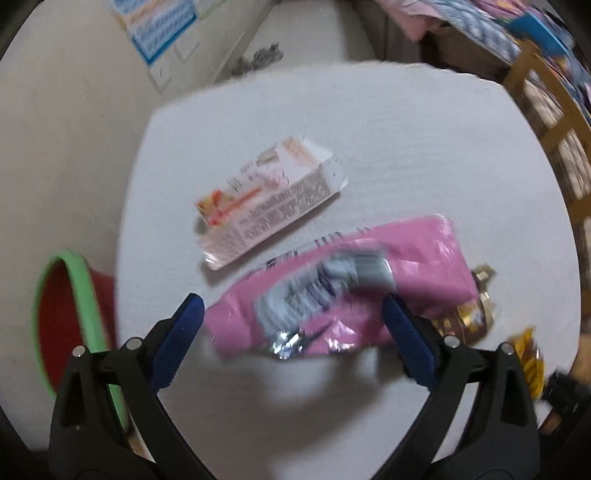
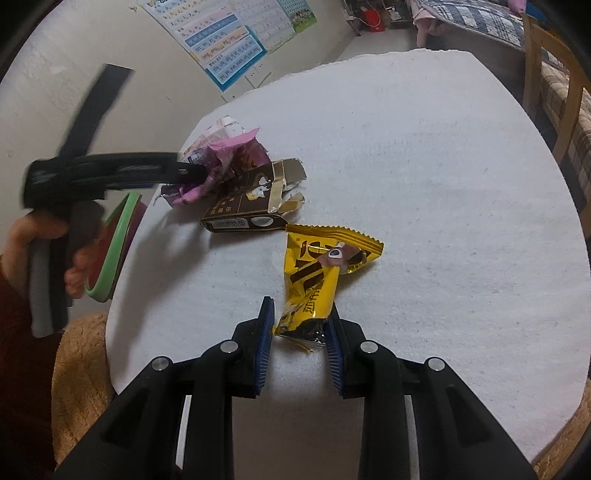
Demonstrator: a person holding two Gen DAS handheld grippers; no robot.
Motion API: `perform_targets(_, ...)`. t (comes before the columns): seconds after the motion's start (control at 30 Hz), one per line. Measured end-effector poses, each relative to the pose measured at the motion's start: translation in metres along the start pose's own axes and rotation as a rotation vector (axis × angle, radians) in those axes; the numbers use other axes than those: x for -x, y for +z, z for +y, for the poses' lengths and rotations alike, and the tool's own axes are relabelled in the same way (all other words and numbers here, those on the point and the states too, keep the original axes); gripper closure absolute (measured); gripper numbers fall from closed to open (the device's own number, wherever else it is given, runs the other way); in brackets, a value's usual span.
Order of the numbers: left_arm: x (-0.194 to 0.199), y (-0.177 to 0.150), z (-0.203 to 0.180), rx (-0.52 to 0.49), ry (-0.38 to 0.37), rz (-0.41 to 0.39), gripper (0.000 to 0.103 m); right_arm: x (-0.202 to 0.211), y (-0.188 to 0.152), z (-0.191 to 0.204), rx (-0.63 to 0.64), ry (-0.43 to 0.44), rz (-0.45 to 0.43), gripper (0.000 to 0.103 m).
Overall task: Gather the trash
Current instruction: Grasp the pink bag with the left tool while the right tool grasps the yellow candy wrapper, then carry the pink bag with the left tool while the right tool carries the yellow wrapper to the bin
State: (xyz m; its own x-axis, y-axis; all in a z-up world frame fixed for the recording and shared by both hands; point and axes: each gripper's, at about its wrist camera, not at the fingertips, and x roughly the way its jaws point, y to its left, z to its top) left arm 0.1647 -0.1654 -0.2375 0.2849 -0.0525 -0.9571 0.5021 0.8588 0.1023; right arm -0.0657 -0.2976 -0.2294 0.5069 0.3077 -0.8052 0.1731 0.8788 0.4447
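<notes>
On the white table (image 1: 406, 140) lie a pink wrapper (image 1: 369, 280), a flattened white and orange carton (image 1: 273, 199), a brown and gold box (image 2: 251, 206) and a yellow wrapper (image 2: 317, 273). My left gripper (image 1: 291, 314) is open, its jaws on either side of the pink wrapper's near end; it also shows in the right wrist view (image 2: 195, 171) at the pink wrapper (image 2: 225, 166). My right gripper (image 2: 301, 325) is open with the yellow wrapper's near end between its jaws. A red bin with a green rim (image 1: 66, 317) stands left of the table.
A wooden chair (image 2: 554, 92) and a bed with a plaid cover (image 2: 476, 18) are at the far right. A poster (image 2: 229, 40) hangs on the wall behind the table. A tan fuzzy seat (image 2: 81, 373) lies below the table's near edge.
</notes>
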Motion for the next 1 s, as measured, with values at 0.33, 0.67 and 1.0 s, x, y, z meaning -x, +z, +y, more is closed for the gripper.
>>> perform_targets(0.33, 0.005, 0.002, 0.007, 0.08, 0.076, -0.012, 0.063, 0.002, -0.001, -0.006, 0.002, 0.015, -0.002, 0.075)
perform_targets(0.67, 0.035, -0.036, 0.041, 0.18, 0.004, -0.006, 0.085, 0.001, -0.003, -0.006, 0.01, 0.007, -0.005, 0.074)
perform_targets(1.0, 0.066, -0.119, 0.068, 0.274, -0.015, 0.015, 0.08, 0.0, -0.003, -0.003, 0.019, 0.0, -0.008, 0.074)
